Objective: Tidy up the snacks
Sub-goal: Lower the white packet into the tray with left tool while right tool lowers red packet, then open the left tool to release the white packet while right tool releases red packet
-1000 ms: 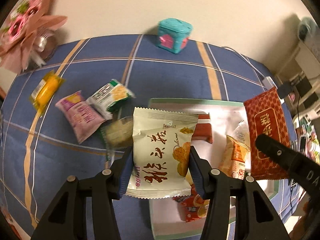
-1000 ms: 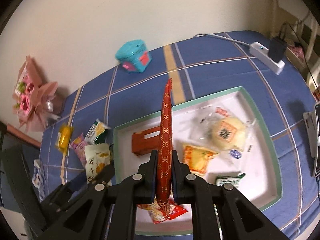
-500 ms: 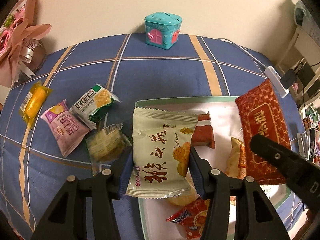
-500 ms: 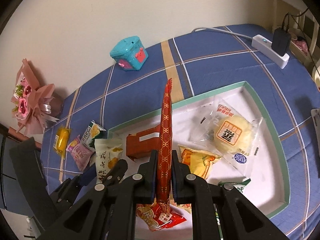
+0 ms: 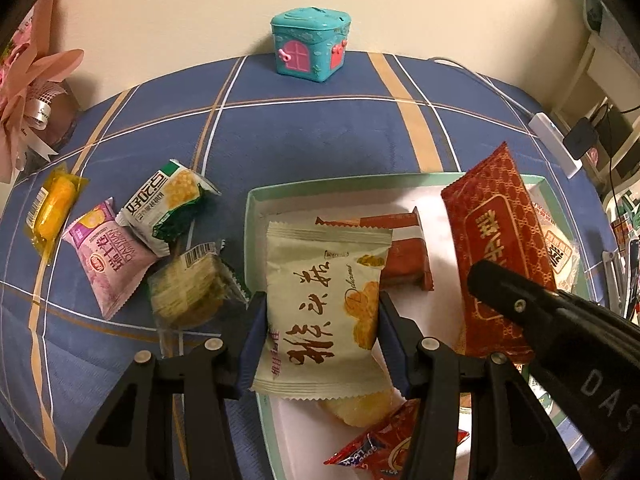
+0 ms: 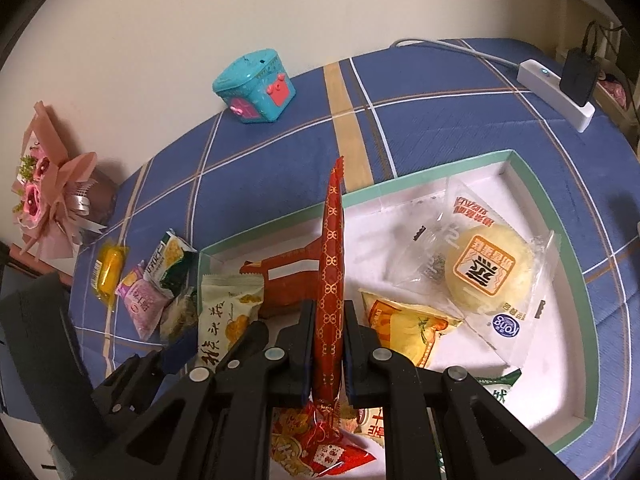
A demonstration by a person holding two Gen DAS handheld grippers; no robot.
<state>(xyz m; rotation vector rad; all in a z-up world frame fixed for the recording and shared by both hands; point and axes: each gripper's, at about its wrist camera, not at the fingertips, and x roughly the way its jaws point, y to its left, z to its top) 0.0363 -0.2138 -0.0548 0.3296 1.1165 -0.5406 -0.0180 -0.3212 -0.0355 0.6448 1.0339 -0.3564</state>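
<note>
My left gripper (image 5: 320,320) is shut on a cream snack packet (image 5: 324,300) with brown lettering, held over the left end of the green-rimmed white tray (image 5: 250,216). My right gripper (image 6: 328,332) is shut on a flat red patterned packet (image 6: 332,272), seen edge-on above the tray (image 6: 576,264); the left wrist view shows that red packet (image 5: 496,248) face-on at right. In the tray lie a round pastry in clear wrap (image 6: 488,268), a yellow packet (image 6: 408,328), a brown-red bar (image 5: 404,256) and a red candy packet (image 6: 320,448).
Left of the tray on the blue plaid cloth lie a green-white packet (image 5: 164,204), a purple packet (image 5: 108,260), a yellow one (image 5: 52,208) and a clear-wrapped biscuit (image 5: 188,292). A teal toy house (image 5: 308,48) stands by the wall, a pink bouquet (image 6: 48,184) at far left, a power strip (image 6: 556,92) at right.
Both grippers have sunk closer to the tray with their packets still held. The view has shifted so the tray and the loose snacks look larger.
</note>
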